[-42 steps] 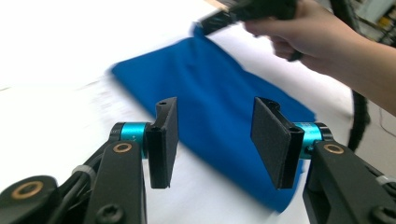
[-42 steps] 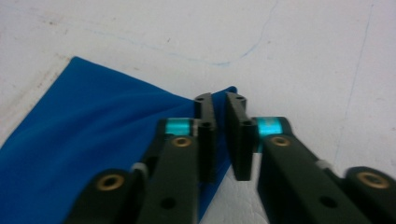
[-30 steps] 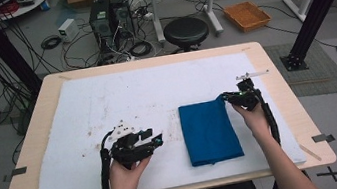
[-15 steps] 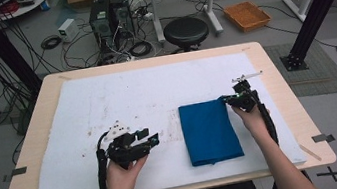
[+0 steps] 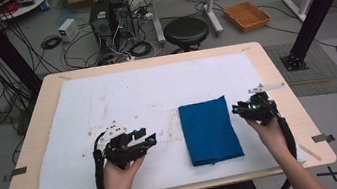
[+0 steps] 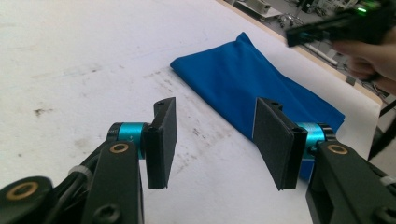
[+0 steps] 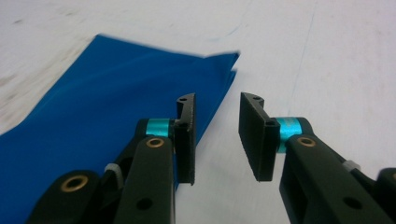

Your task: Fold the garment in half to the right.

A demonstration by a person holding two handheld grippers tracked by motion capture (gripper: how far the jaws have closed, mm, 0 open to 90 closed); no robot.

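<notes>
Our right gripper (image 5: 245, 108) has just been opening, nothing between the jaws, sitting just off the blue cloth's (image 5: 208, 130) right edge. Our left gripper (image 5: 138, 138) is wide open and empty, left of the cloth. We see the cloth folded flat, right of centre on the white mat (image 5: 121, 96), toward the near edge.

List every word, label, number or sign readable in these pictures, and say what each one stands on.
None can be read.
Blue cloth: plain, no label showing.
White table cover: dark smudges only, no writing.
Left gripper and right gripper: black jaws bear no markings.
Equipment on the floor behind the table: any labels are too small to read.
</notes>
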